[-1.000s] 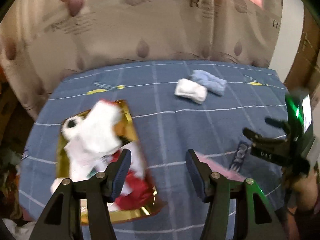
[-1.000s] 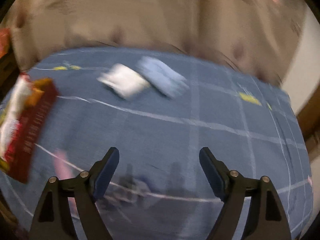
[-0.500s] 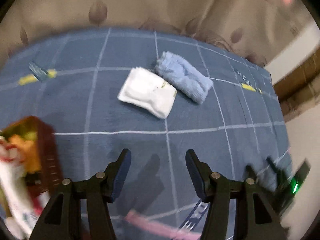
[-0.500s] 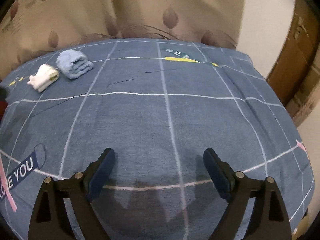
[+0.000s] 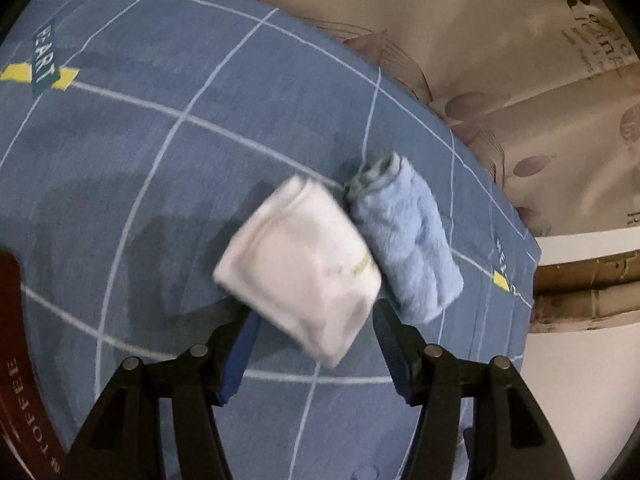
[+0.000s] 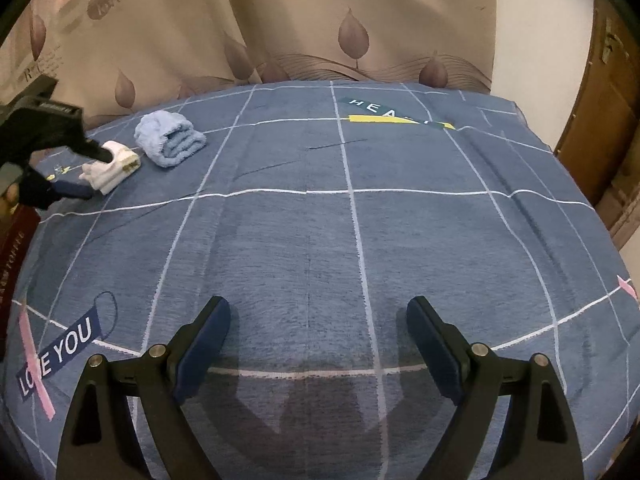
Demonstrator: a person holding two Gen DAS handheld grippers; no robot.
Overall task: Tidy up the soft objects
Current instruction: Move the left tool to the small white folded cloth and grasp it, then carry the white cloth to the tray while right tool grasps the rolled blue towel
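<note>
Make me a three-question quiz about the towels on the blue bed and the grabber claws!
1. Where is the light blue rolled towel?
A. right beside the white folded cloth
B. in the maroon toffee box
C. between the right gripper's fingers

2. How many soft bundles lie on the bedsheet?
A. one
B. two
C. four

3. How does the right gripper stand?
A. shut on the towel
B. open, with nothing between its fingers
C. shut on the white cloth

Answers: 1 A, the towel touches the white folded cloth. 2 B, only those two show. 3 B, only bare sheet lies between its fingers.
</note>
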